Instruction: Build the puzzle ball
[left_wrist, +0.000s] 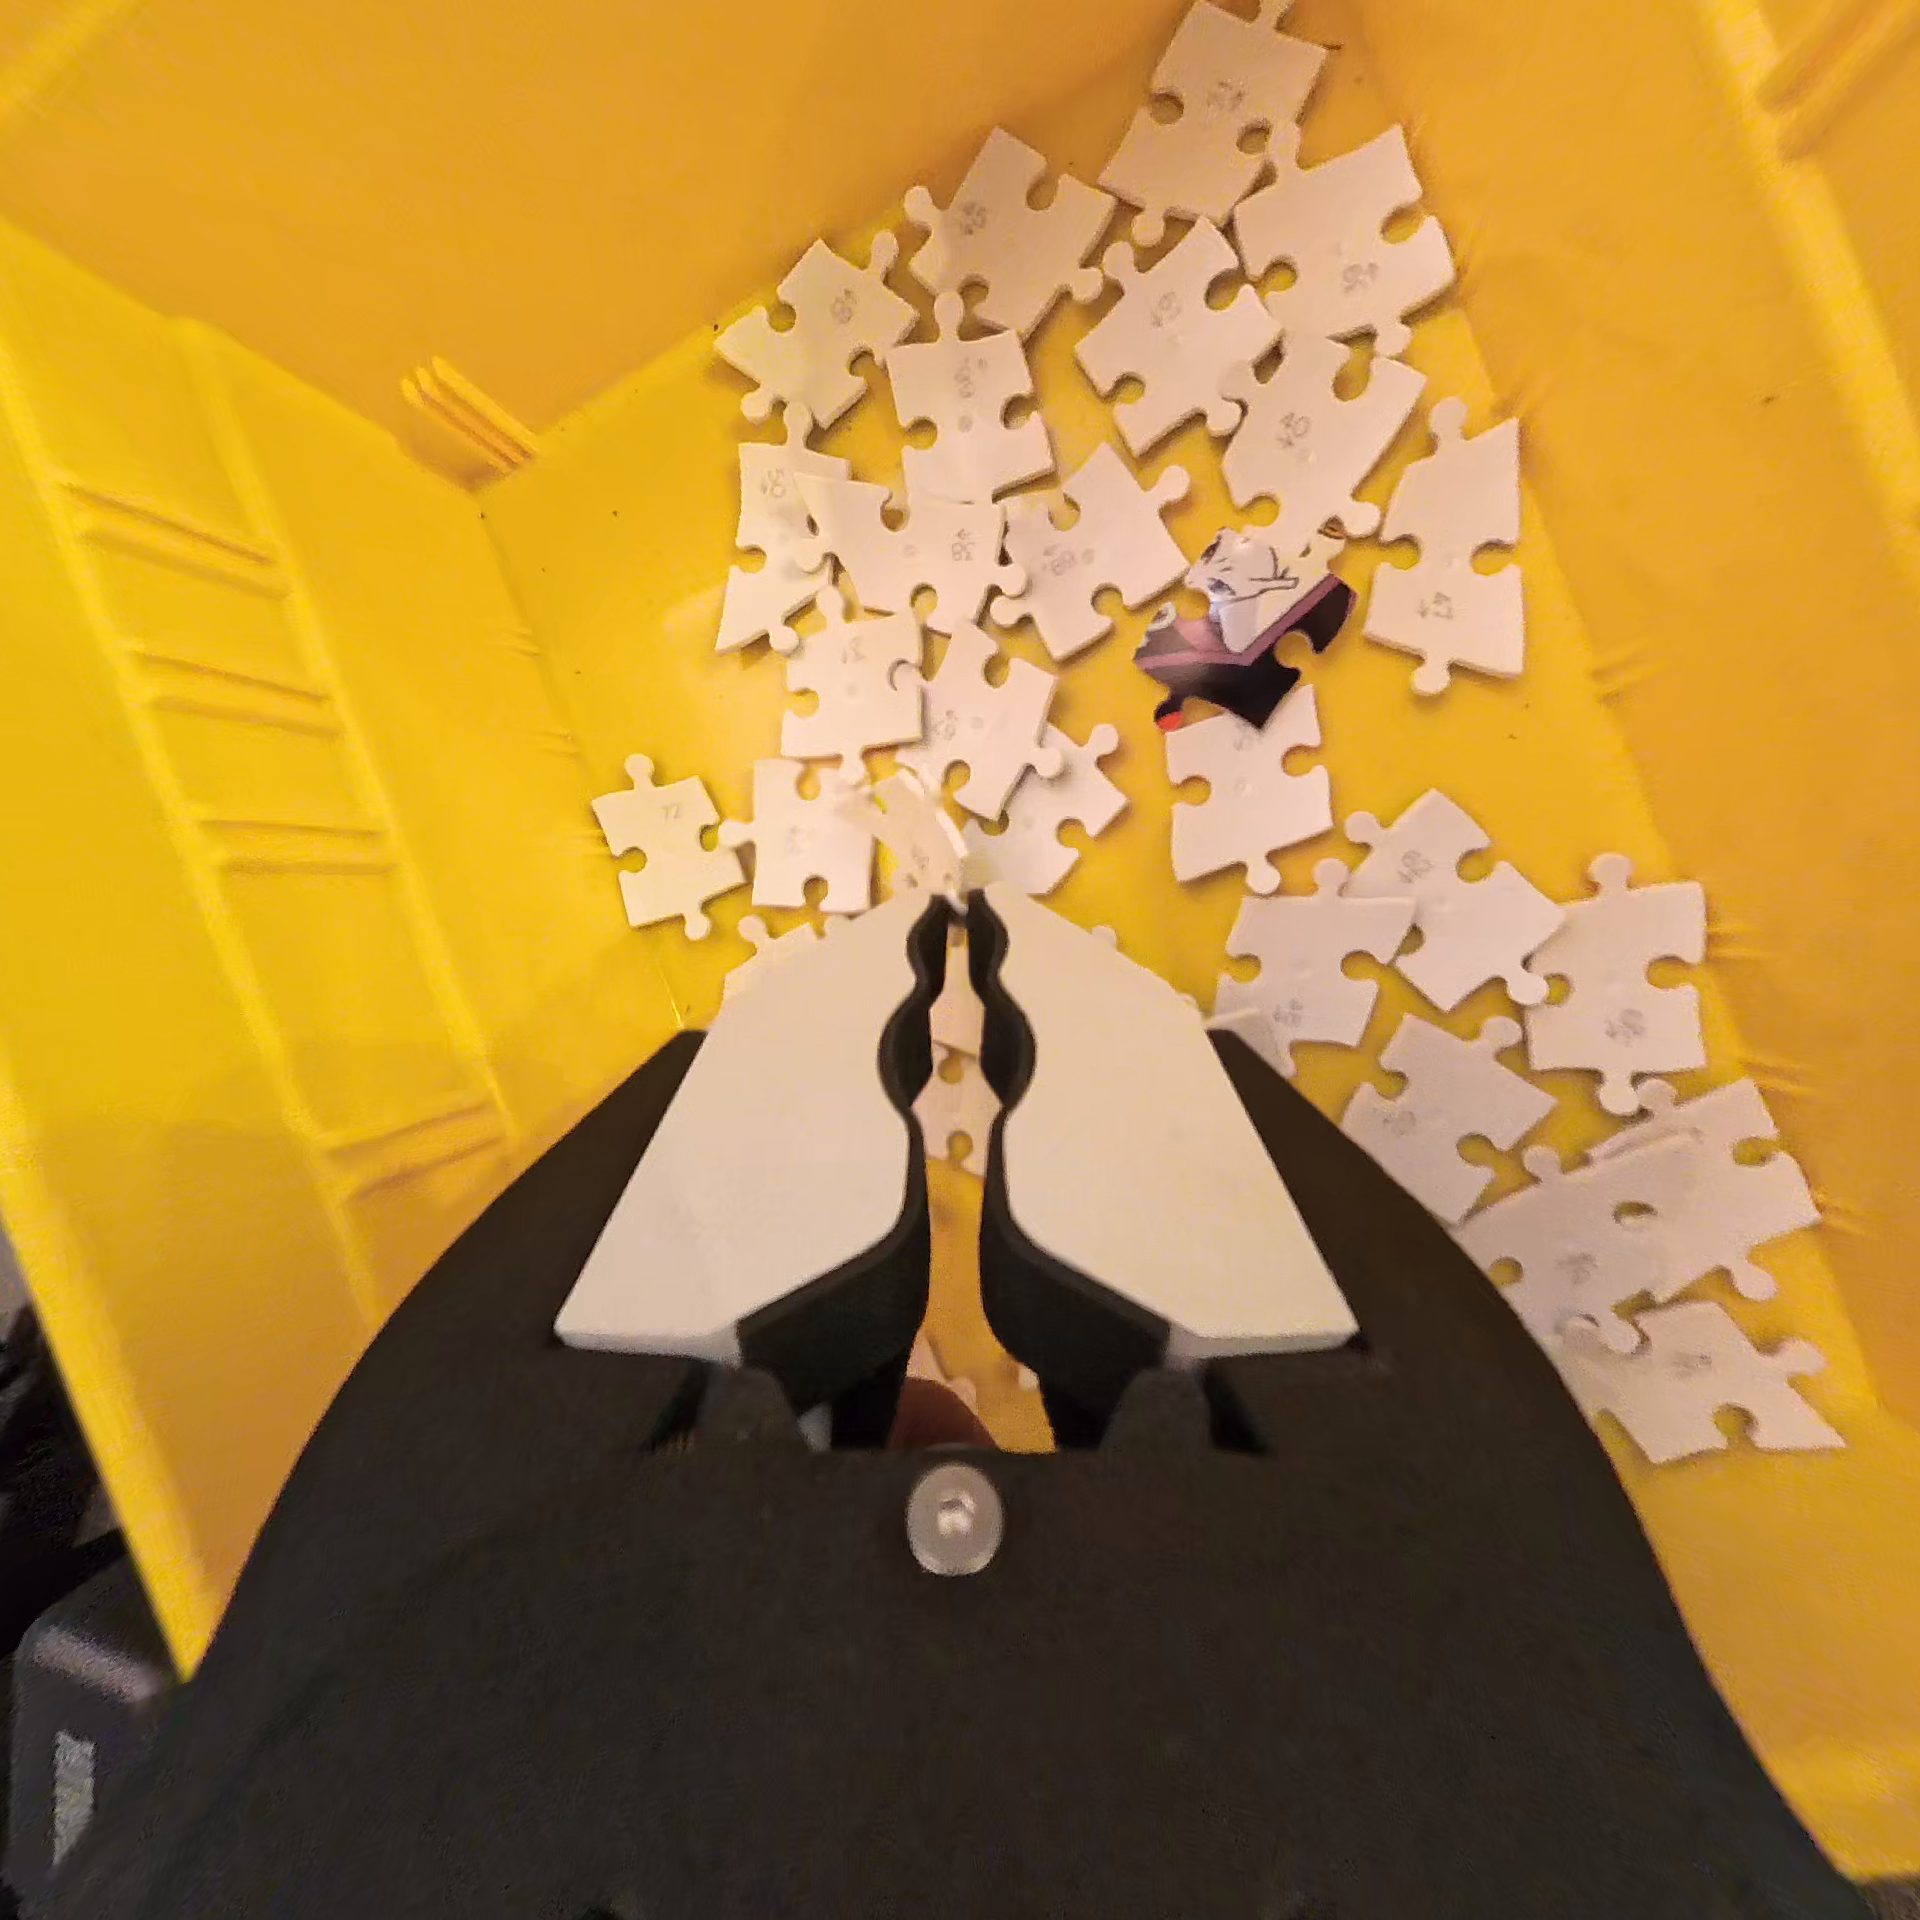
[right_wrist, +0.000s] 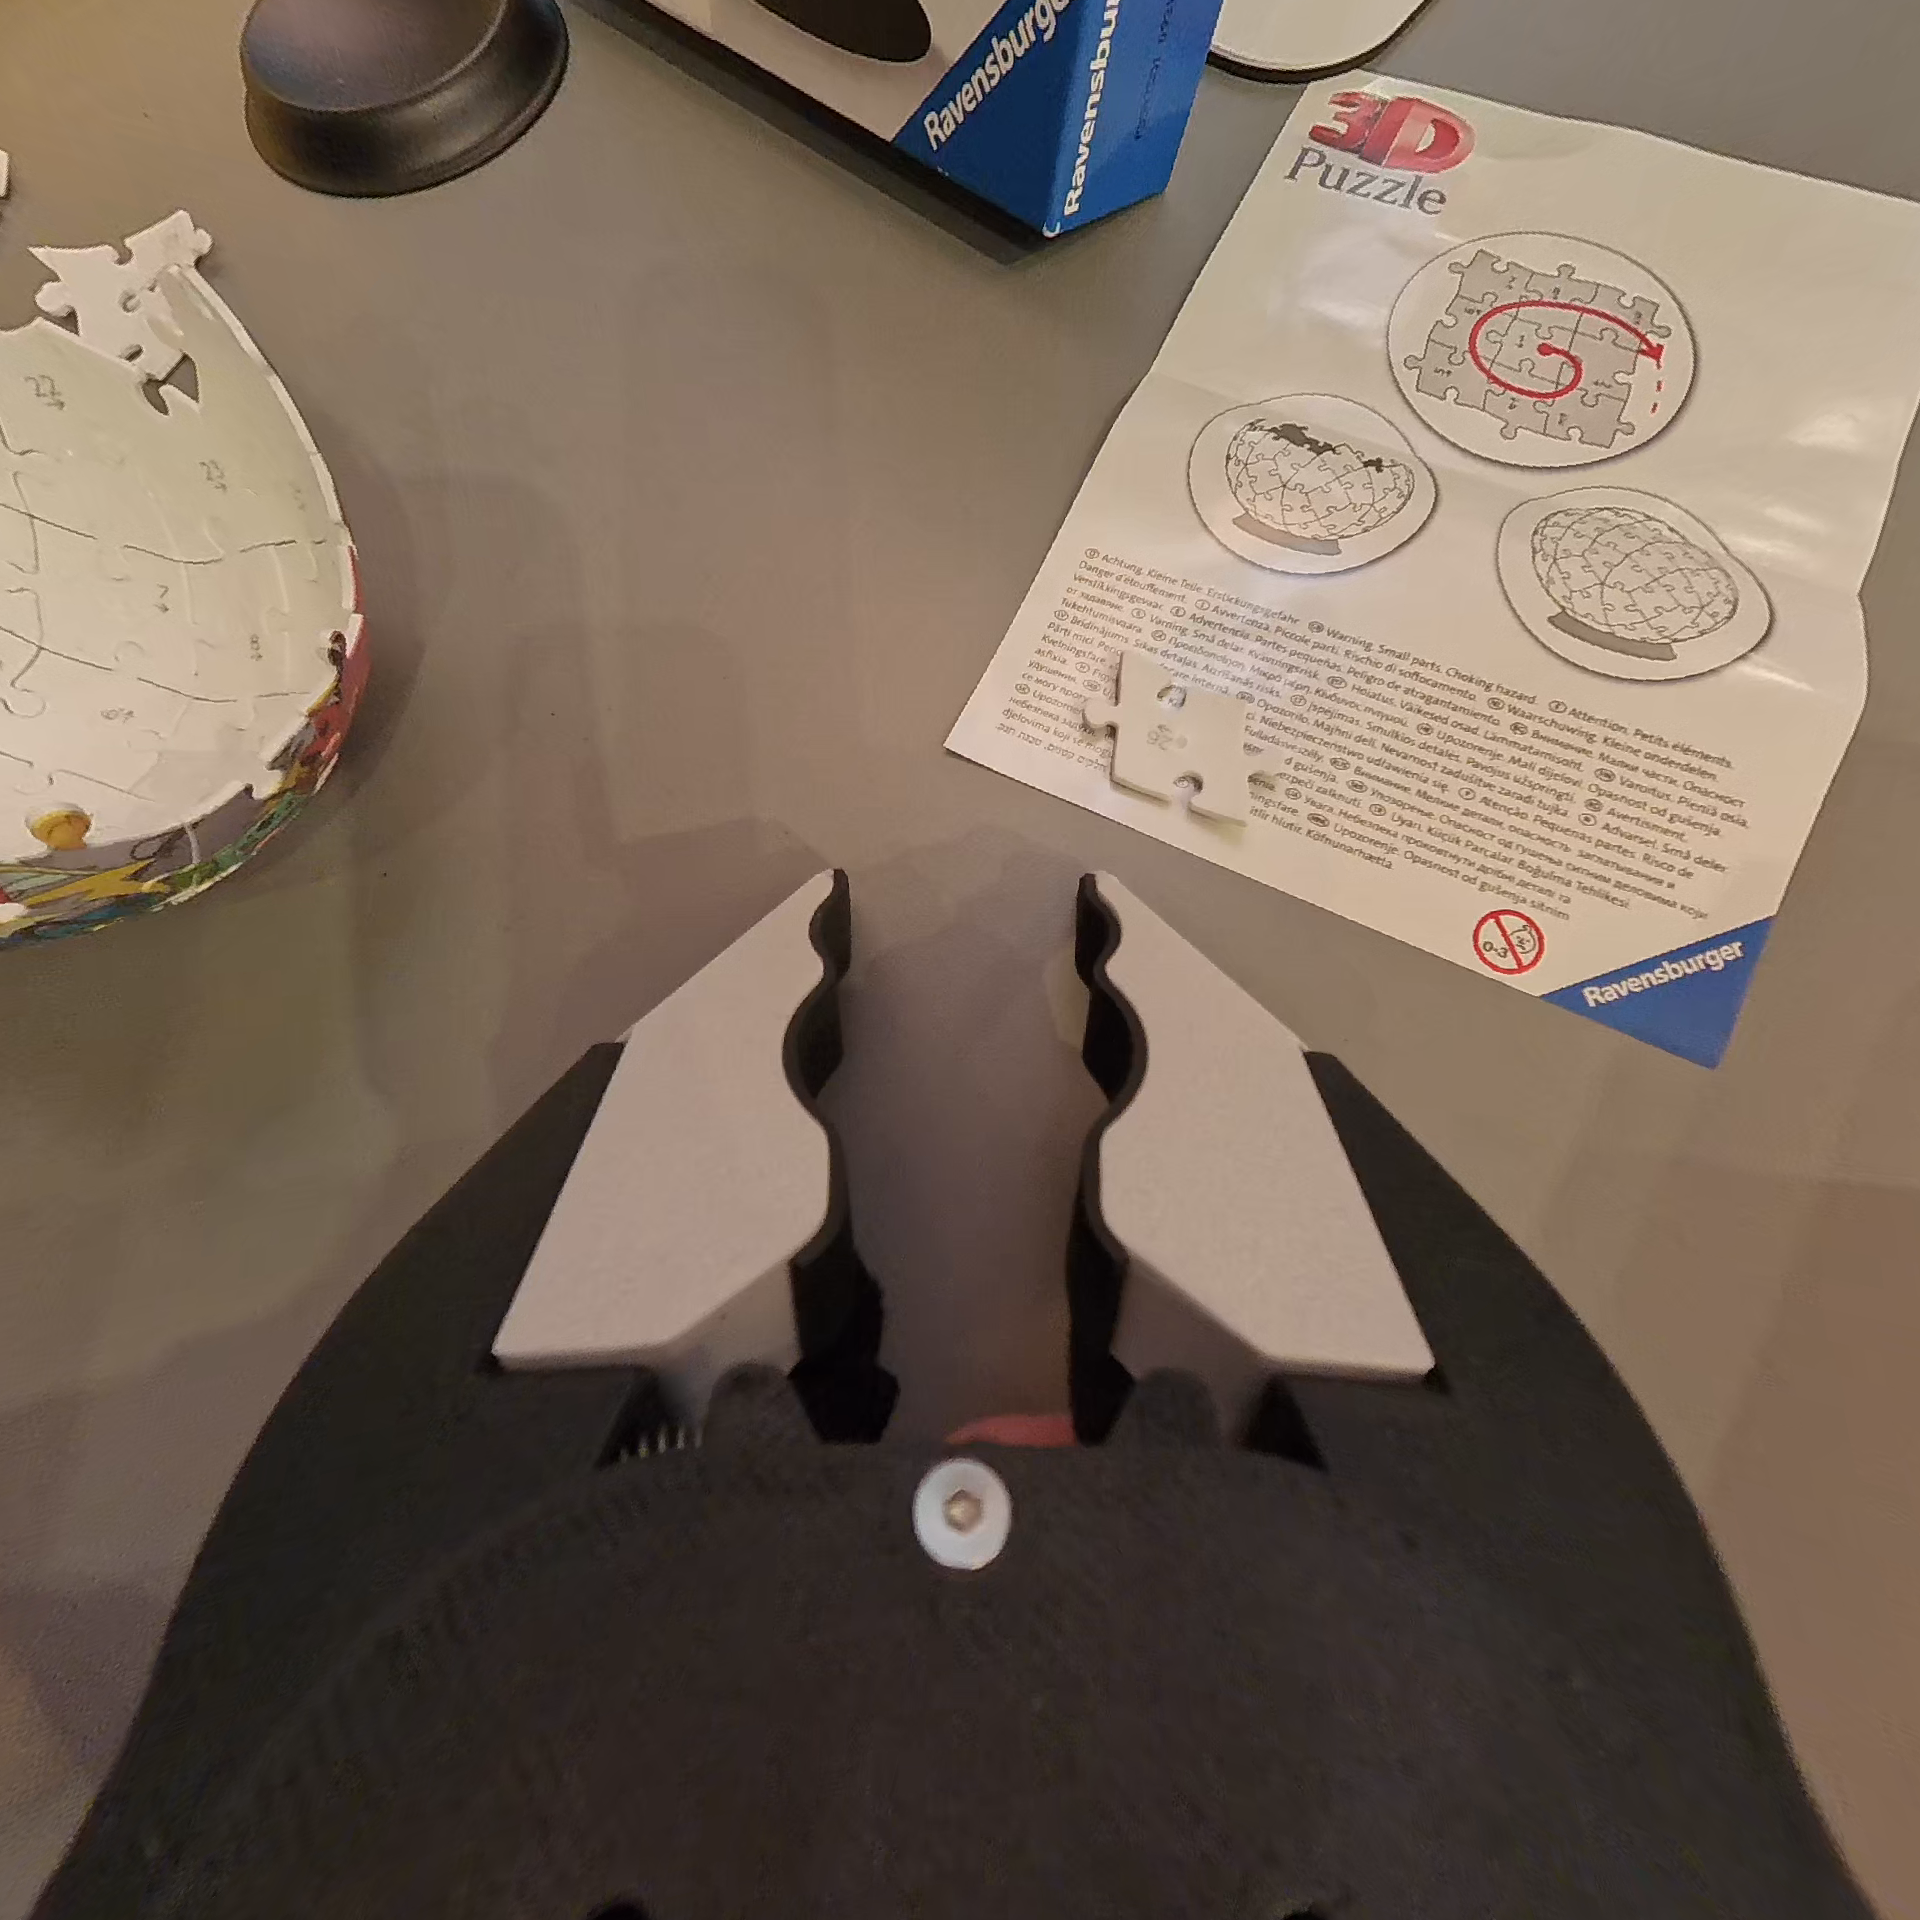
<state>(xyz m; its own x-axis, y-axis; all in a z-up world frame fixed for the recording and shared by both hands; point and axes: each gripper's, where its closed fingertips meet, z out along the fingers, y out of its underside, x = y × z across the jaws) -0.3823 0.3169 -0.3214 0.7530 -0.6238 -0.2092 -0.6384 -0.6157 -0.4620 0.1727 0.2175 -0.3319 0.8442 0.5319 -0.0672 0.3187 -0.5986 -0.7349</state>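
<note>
Left wrist view: the left gripper (left_wrist: 961, 906) is closed on a thin white plastic puzzle piece (left_wrist: 920, 836) inside a smooth yellow plastic bin (left_wrist: 312, 727). Only the right wrist view shows the half-built curved puzzle ball shell (right_wrist: 156, 582) at 9 o'clock on the grey table (right_wrist: 675, 520); the right gripper (right_wrist: 961, 894) is held apart, empty.

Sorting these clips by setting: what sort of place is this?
Probably a hobby or desk tabletop: a grey table with a puzzle box, an instruction leaflet, and a yellow bin of pieces.

Yellow bin (left_wrist: 312, 727), white puzzle pieces (left_wrist: 1174, 322), one dark printed piece (left_wrist: 1236, 644) right of centre. Grey table (right_wrist: 675, 520), blue-and-white box (right_wrist: 1039, 125) at top, multicoloured half-ball (right_wrist: 156, 623) left.
</note>
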